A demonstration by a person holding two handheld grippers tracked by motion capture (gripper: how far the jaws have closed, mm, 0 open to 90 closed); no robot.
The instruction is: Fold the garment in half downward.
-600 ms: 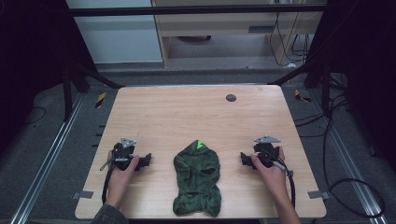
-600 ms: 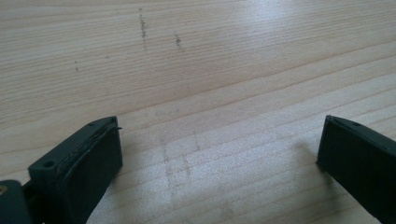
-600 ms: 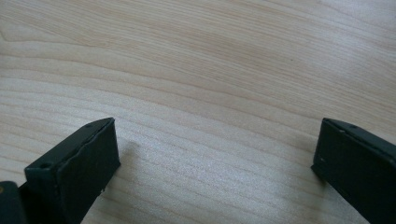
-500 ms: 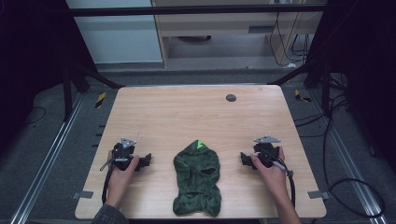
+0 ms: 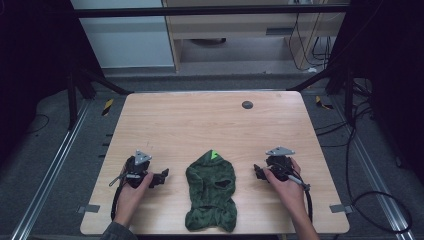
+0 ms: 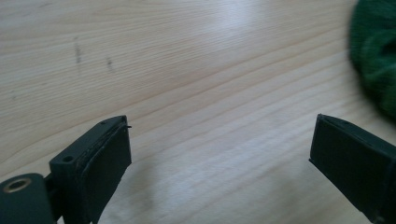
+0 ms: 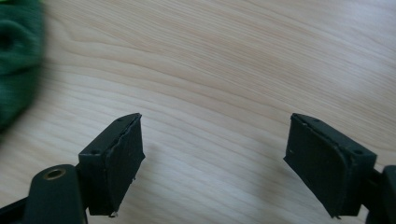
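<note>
A dark green knitted balaclava (image 5: 211, 192) with eye holes and a bright green tip lies flat near the front middle of the wooden table (image 5: 200, 125). On the table to its left rests my left gripper (image 5: 161, 177), held by a hand, jaws toward the balaclava. My right gripper (image 5: 257, 172) rests on its right side, jaws also toward it. In the left gripper view the left gripper (image 6: 219, 154) stands open over bare wood, with the balaclava (image 6: 376, 51) at the right edge. In the right gripper view the right gripper (image 7: 215, 158) stands open and empty, the balaclava (image 7: 16, 51) at the left edge.
A small dark round disc (image 5: 247, 105) sits toward the table's far right. Black frame posts (image 5: 345, 85) rise at the far corners. Cables (image 5: 380, 200) trail on the floor at the right.
</note>
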